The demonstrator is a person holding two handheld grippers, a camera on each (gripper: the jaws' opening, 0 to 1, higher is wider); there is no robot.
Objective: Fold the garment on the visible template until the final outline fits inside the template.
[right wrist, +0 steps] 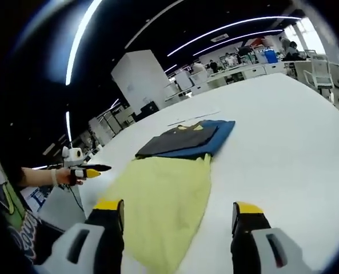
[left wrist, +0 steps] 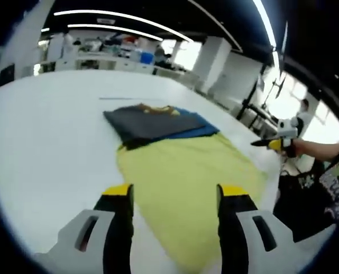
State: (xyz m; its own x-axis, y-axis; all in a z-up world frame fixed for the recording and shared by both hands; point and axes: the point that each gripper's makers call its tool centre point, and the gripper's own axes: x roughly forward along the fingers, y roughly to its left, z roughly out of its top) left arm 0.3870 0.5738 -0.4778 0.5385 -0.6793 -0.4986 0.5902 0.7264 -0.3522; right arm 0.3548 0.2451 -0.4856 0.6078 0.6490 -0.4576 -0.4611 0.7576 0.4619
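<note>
A big open workshop with long ceiling strip lights, white pillars and cluttered benches at the back sets the scene, and in front of it all stretches a wide white table. On the table lies a yellow cloth, spread flat, its far edge touching a blue template beyond it. On top of that blue sheet sits the dark garment, folded into a rough rectangle, a yellowish print showing at its far end; blue peeks out along one side and the near corner, so the garment lies mostly within the template. In the right gripper view the same stack shows, the garment over the template, the cloth nearer. The left gripper hangs above the cloth, jaws wide apart, nothing between them. The right gripper hovers likewise, jaws spread and empty, over the cloth's edge and bare table.
</note>
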